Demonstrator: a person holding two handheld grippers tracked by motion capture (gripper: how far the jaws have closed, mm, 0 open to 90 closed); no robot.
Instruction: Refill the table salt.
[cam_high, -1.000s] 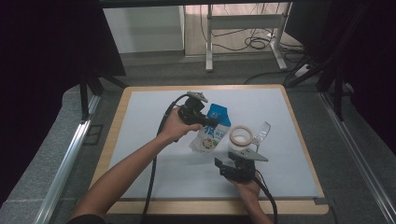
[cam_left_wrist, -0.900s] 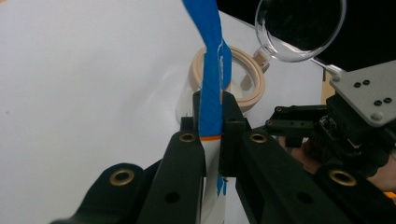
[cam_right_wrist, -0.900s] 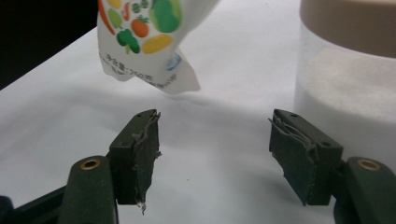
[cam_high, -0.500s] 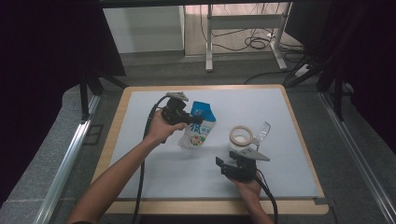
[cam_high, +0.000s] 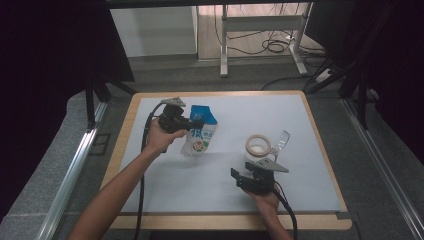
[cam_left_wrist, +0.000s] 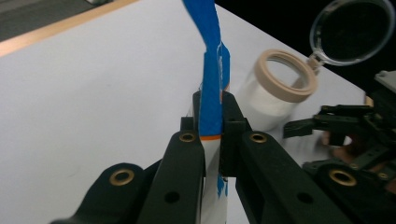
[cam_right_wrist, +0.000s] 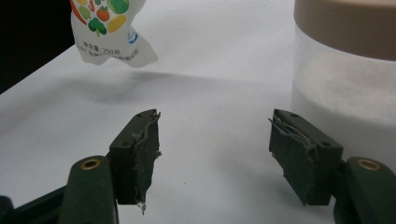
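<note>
Two tongs work over the white worktop (cam_high: 165, 200), and the left tongs (cam_high: 197, 123) do the carrying: they are clamped on the blue top strip of a pouch (cam_high: 200, 136), which hangs from them with its long axis roughly upright and its printed lower end clear of the surface, as the shadow under it in the right gripper view suggests. In the left gripper view the blue seal (cam_left_wrist: 211, 79) stands edge-on between the two pressed jaws. The right tongs (cam_high: 240, 178) rest near the front edge with jaws apart and nothing between them. An open jar (cam_high: 259, 147) with a tan rim and its clear lid (cam_high: 281, 142) swung back stands just beyond them, to the right of the pouch. I judge the coming move depends on that gap: the pouch must travel rightward to sit over the jar's mouth, while the right hand, much the nearer, could steady the jar.
</note>
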